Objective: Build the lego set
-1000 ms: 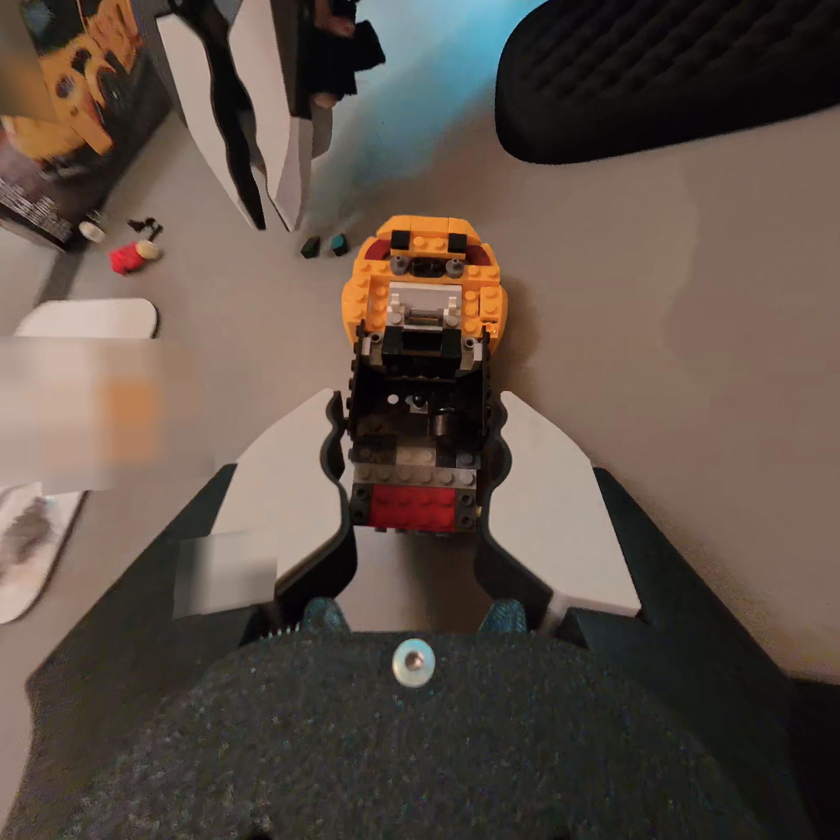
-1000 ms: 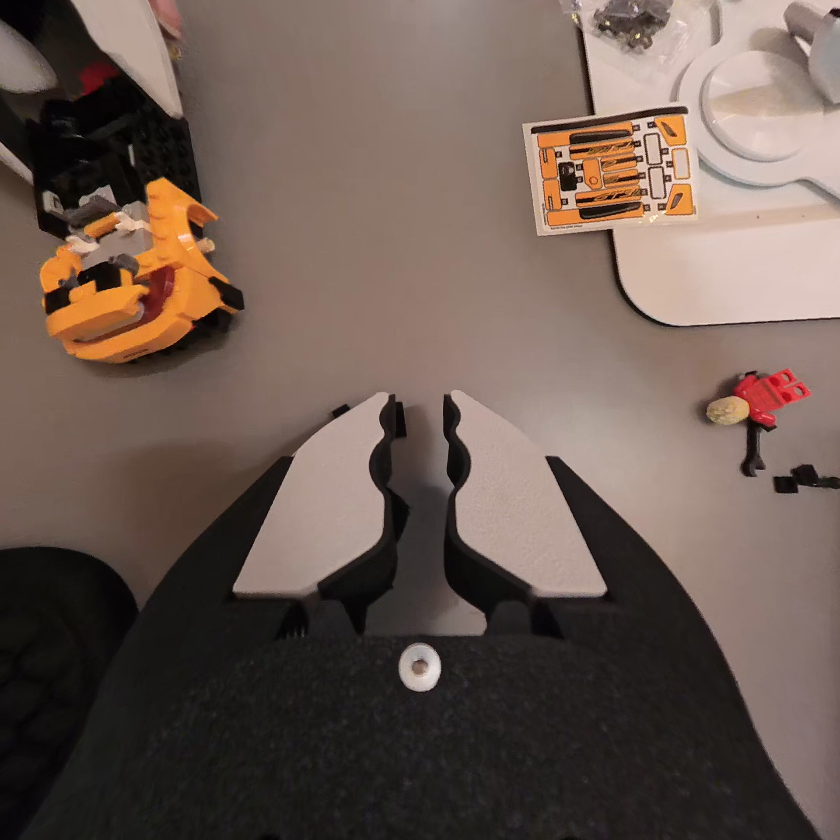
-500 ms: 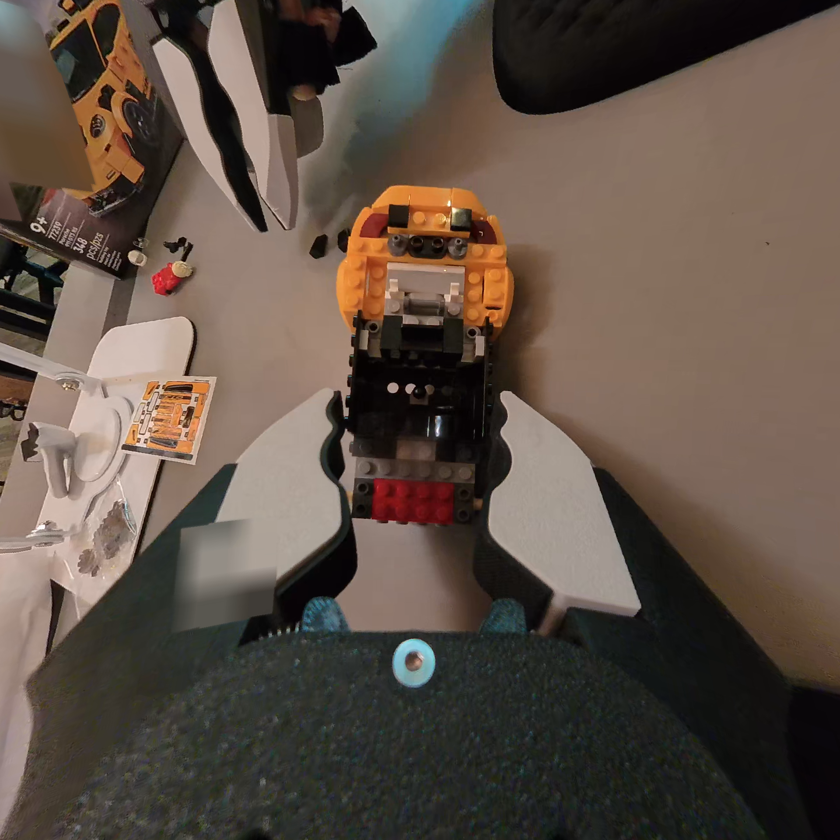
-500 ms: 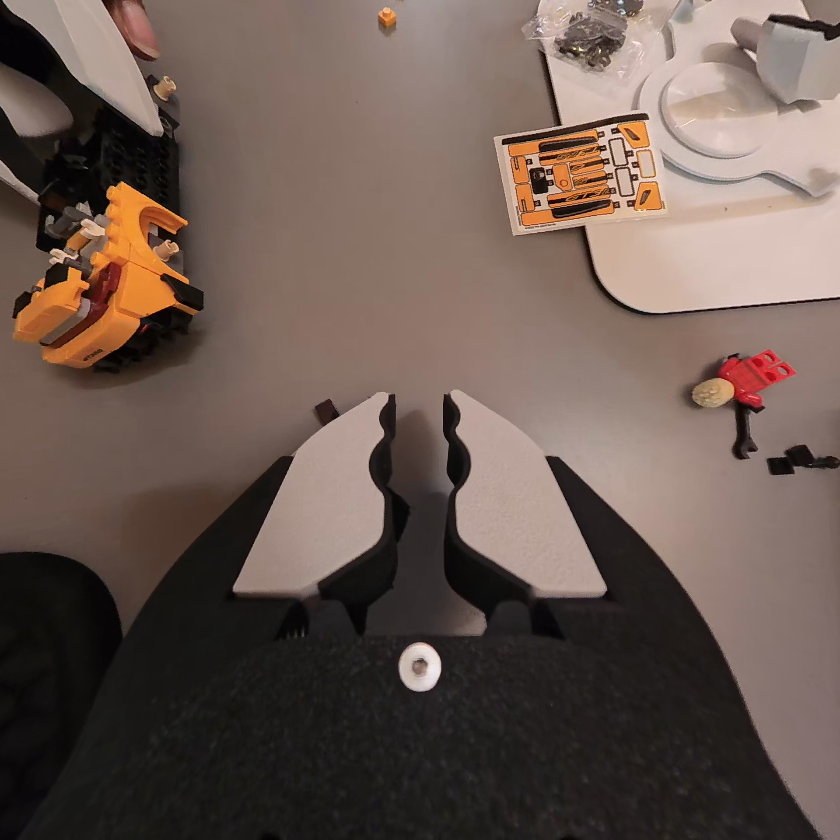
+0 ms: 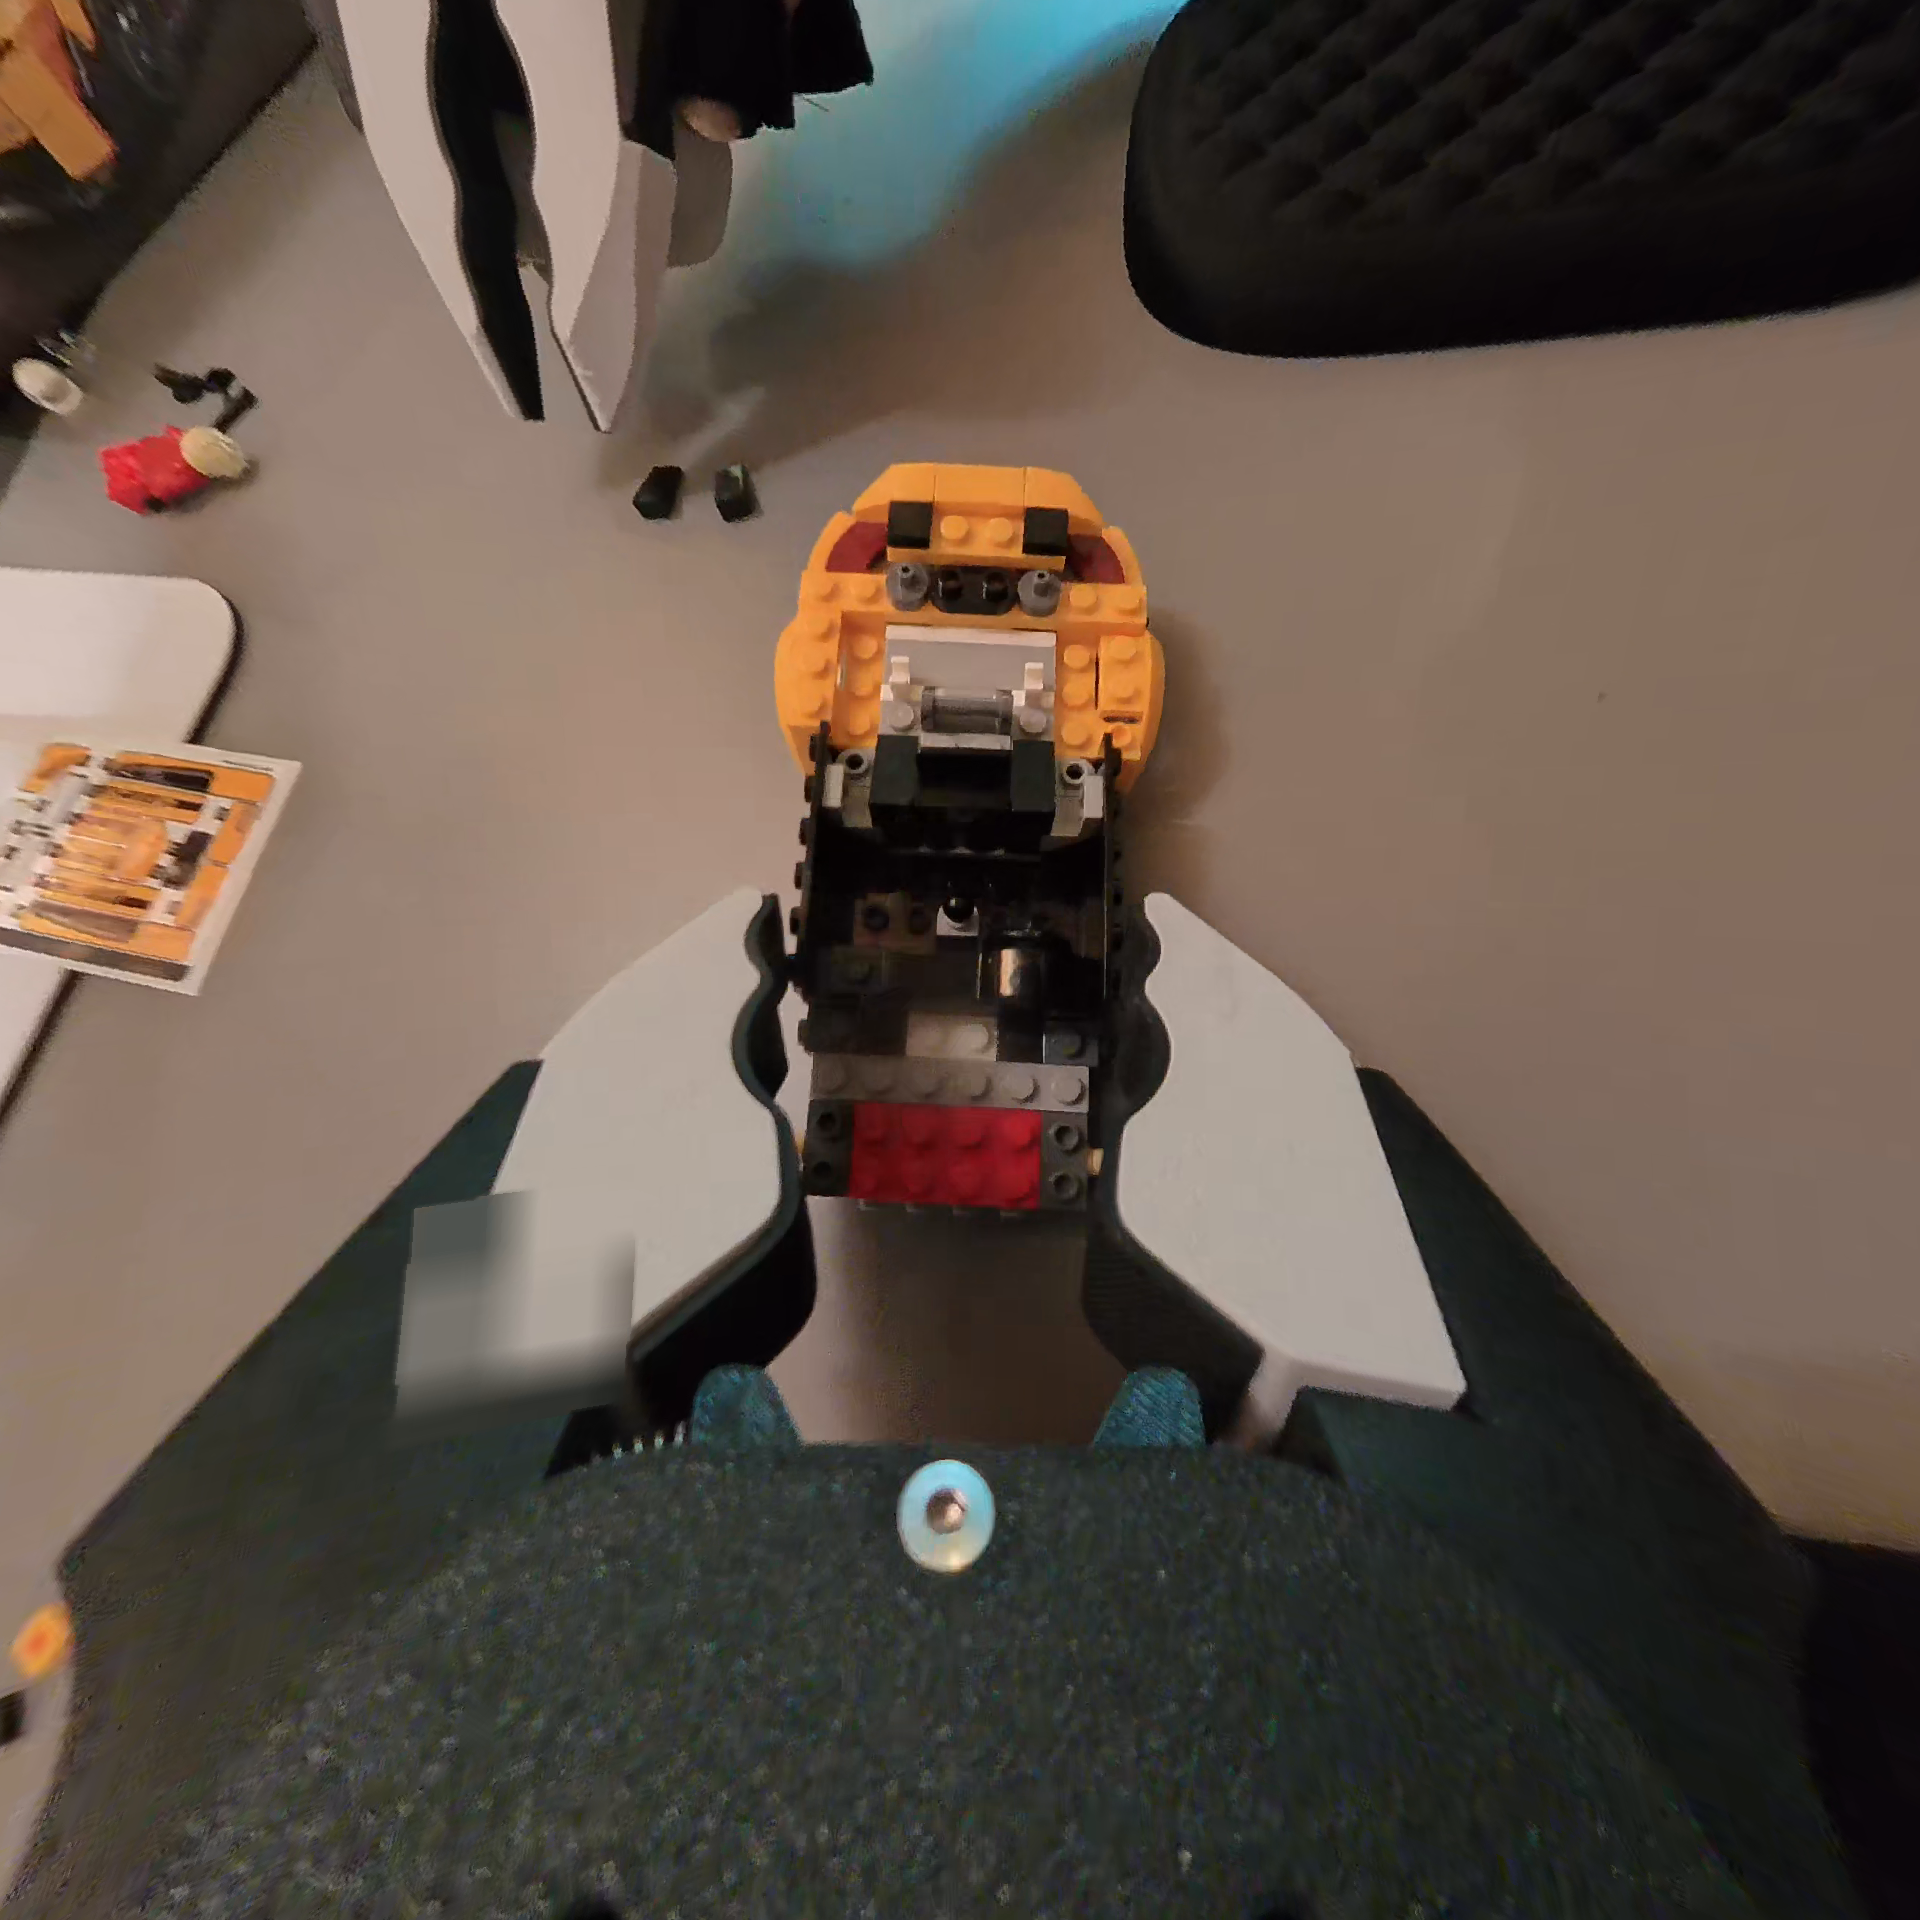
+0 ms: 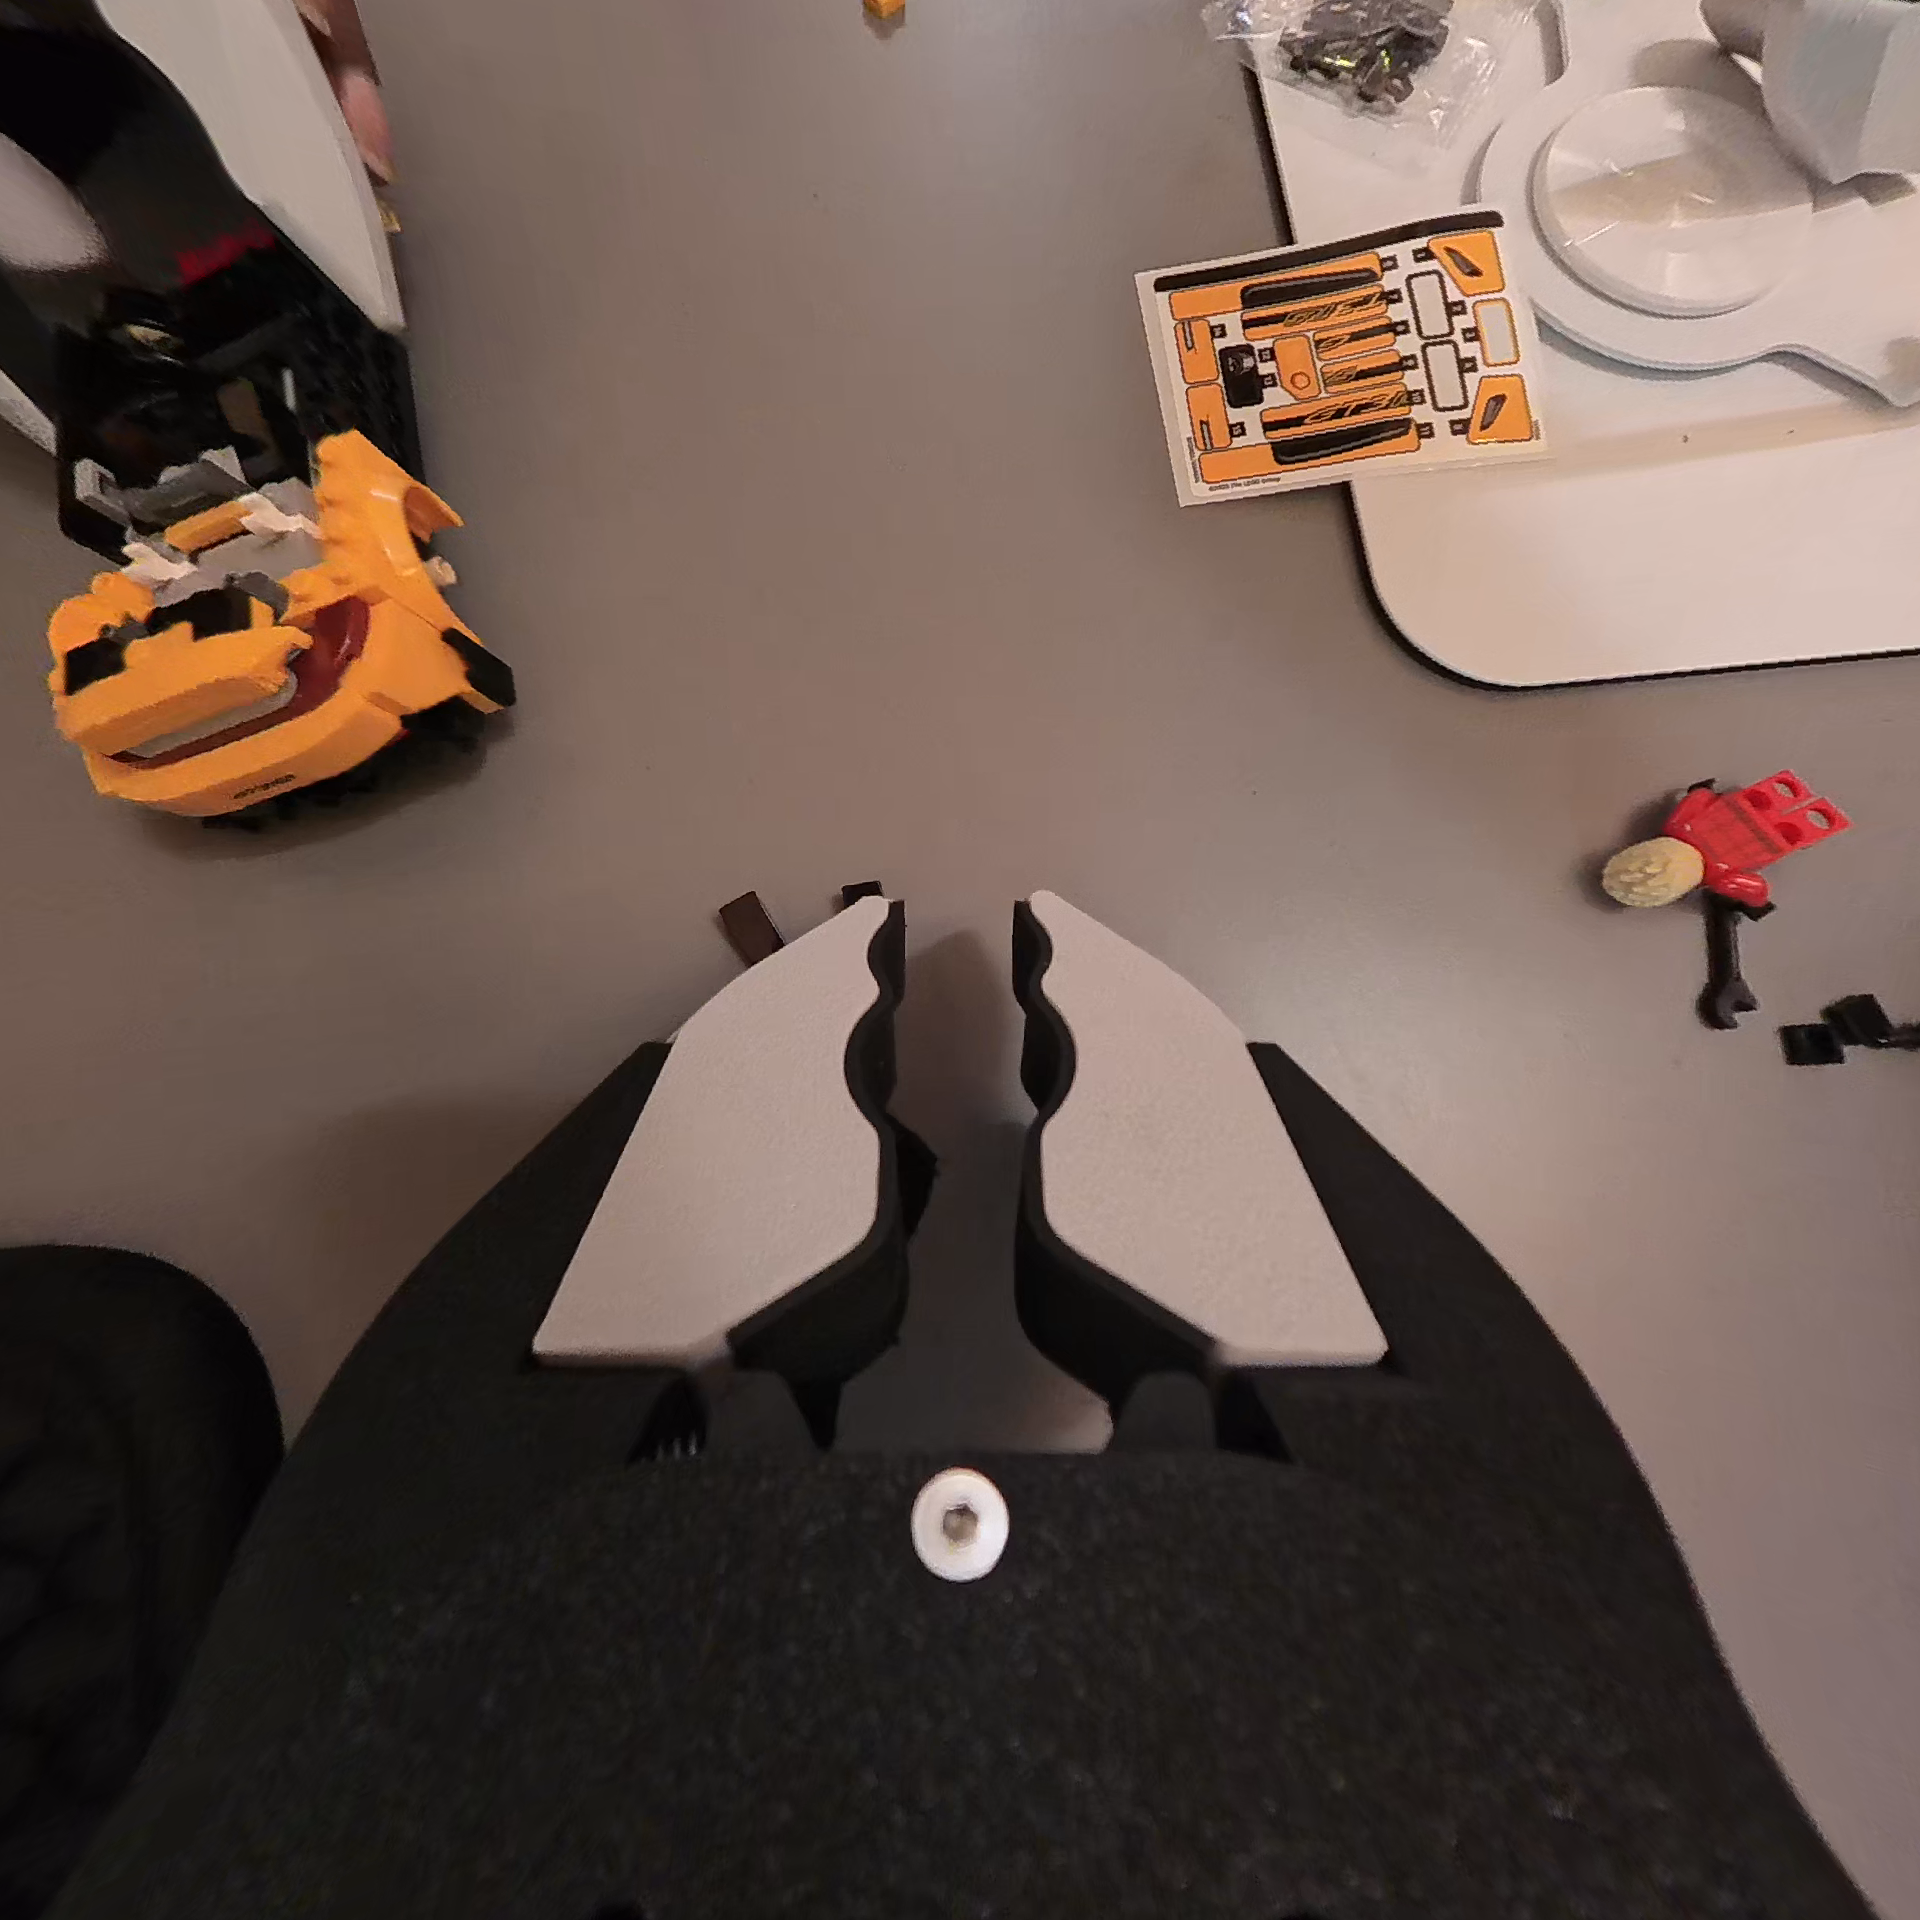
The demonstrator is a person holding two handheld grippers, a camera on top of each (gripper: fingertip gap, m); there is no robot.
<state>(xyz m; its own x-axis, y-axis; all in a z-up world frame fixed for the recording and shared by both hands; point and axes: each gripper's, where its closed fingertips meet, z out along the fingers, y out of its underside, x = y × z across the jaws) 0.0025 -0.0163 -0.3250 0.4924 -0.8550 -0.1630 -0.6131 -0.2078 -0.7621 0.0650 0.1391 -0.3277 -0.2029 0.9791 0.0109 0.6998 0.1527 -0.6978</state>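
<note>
Between the left gripper (image 5: pixel 951 997) fingers sits the half-built lego car (image 5: pixel 961 831), clamped at its black chassis, orange nose pointing away on the grey table (image 5: pixel 1455 831). Right gripper (image 6: pixel 958 925) hovers empty, fingers slightly parted, two small black pieces (image 5: pixel 694 490) near its tips. Sticker sheet (image 6: pixel 1340 358) and red minifigure (image 6: pixel 1725 847) lie off to its right.
</note>
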